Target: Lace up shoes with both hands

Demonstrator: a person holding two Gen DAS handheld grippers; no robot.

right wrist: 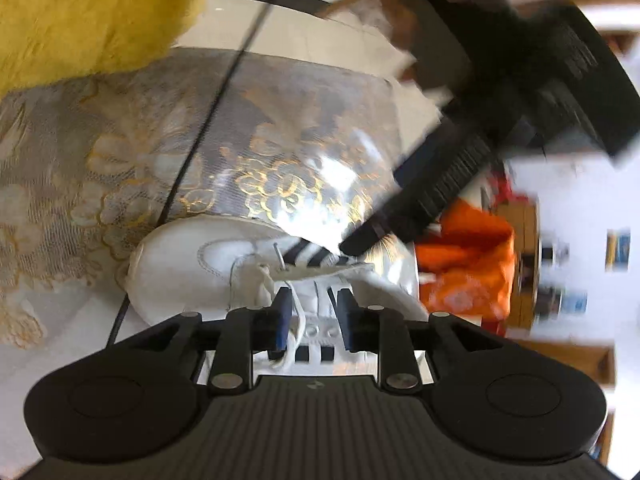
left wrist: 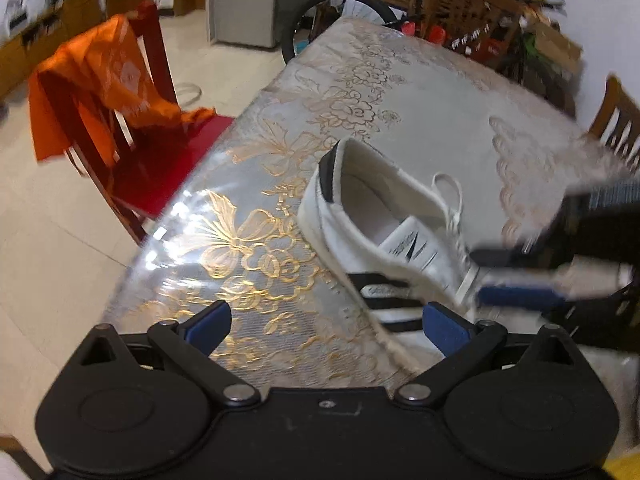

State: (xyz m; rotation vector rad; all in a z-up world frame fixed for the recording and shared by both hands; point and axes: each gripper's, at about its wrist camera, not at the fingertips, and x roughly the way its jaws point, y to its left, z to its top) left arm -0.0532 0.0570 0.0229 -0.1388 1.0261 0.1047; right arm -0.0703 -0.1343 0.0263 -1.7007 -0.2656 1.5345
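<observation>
The left tool [left wrist: 326,326] is released, its two blue pads spread wide with nothing between them. It hangs over the surface [left wrist: 420,92], which wears a lace cloth with gold flower patterns under a clear glossy cover. Just ahead of it and toward its right pad lies the white sneaker [left wrist: 360,216] with black side stripes, heel collar pointing away from the tool and a loop of white shoelace [left wrist: 450,192] rising at the tongue. The right pad sits just over the striped side of the shoe; whether it touches cannot be told.

The right tool [right wrist: 312,312] comes in from the right in the left wrist view, blurred, its blue pad reaching to the laced part of the sneaker. In its own view the jaws stand narrowly apart over the sneaker [right wrist: 176,272], straddling the eyelet area, with a strand of the shoelace [right wrist: 298,320] running between the pads close to the left one. The pads do not appear to press on it, so the tool reads as released, though blur leaves this less than sure. The shoe's toe lies ahead and to the left of this tool.

Beyond the left tool, to its left, stands a red wooden chair [left wrist: 140,168] draped with orange cloth [left wrist: 116,80]. Yellow fabric [right wrist: 92,16] fills the upper left of the right wrist view.
</observation>
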